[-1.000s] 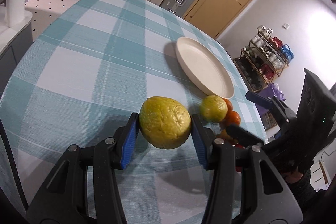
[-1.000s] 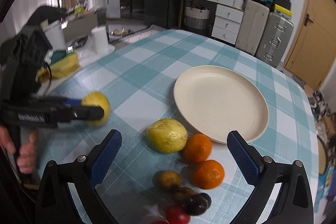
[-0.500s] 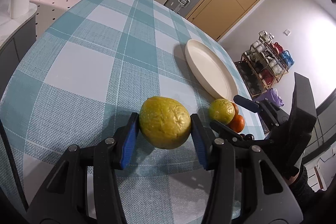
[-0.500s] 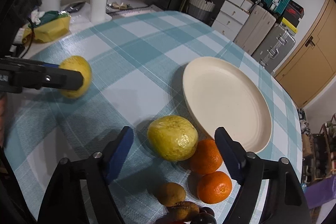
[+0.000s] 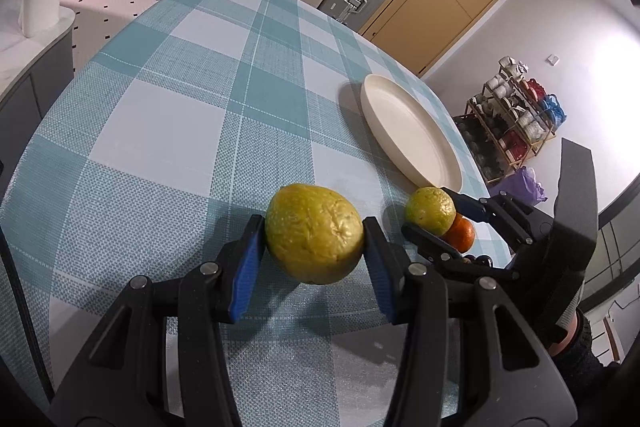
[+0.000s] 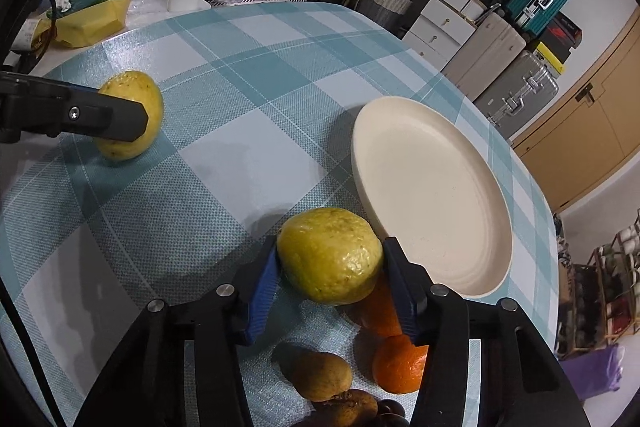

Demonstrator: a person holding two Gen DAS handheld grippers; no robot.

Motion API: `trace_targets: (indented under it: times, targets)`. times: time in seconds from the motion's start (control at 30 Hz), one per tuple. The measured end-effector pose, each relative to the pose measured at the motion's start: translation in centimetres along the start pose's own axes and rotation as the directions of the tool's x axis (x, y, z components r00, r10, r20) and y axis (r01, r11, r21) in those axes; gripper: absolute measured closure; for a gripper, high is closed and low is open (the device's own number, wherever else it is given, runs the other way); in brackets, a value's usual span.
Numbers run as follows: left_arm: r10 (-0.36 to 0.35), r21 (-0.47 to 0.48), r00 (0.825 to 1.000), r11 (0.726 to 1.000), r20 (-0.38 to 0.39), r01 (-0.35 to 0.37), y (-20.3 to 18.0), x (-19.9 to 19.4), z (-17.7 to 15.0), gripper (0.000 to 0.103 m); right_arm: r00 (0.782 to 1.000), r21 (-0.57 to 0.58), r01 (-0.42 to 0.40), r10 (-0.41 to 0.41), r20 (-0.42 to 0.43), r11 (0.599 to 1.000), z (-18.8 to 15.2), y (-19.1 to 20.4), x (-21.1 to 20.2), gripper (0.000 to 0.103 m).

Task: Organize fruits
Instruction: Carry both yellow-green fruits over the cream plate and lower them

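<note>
A large, bumpy yellow citrus fruit (image 5: 314, 233) is clamped between the blue-padded black fingers of the left gripper (image 5: 314, 247), above the teal-and-white checked tablecloth (image 5: 192, 115) of a round table. In the right wrist view the same fruit (image 6: 130, 115) is seen at the table's left side, one black finger laid across it and a shadow cast on the cloth beneath.

A second rough-skinned yellow citrus fruit (image 6: 330, 261) is gripped between the blue pads of the right gripper (image 6: 330, 283), the pads pressed against its two sides; whether it is lifted off the cloth cannot be told. It is held just beside the near rim of a round cream-coloured plate (image 6: 432, 187), on which nothing is seen.

Two orange mandarins (image 6: 400, 363) are found under and behind the right gripper's right finger, one partly hidden by the held fruit. A small brownish-yellow fruit (image 6: 322, 375) is seen on the cloth near them, with darker small fruits (image 6: 352, 407) at the lower edge of the frame.

From the left wrist view, the right gripper (image 5: 432, 211) is seen closed around its fruit, with one mandarin (image 5: 462, 235) touching it.
</note>
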State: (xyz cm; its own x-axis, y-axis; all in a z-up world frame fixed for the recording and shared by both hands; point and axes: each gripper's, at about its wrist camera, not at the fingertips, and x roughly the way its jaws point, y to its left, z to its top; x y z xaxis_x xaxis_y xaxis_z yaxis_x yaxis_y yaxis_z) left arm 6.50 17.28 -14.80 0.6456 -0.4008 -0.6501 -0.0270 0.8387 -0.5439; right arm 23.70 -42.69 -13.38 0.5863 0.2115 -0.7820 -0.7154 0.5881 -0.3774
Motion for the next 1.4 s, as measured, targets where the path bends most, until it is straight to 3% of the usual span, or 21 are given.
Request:
trace_targets:
  times: [0.43,0.8,1.4]
  targets:
    - [0.023,0.032,1.0,0.999,-0.003,-0.023,-1.5,0.0,0.5,0.057,0.991,0.118,-0.103,0.092,0.093,0.988,-0.2,-1.9,-1.8,0.052]
    - [0.023,0.092,1.0,0.996,-0.021,-0.021,-4.7,1.3,2.1,0.057,0.954,0.298,-0.261,0.198,0.225,0.918,-0.9,-6.3,-3.7,0.051]
    - [-0.024,0.202,0.998,0.979,-0.057,0.035,-12.3,6.3,8.1,0.057,0.912,0.404,-0.349,0.207,0.355,0.846,-1.2,-14.9,-4.6,0.051]
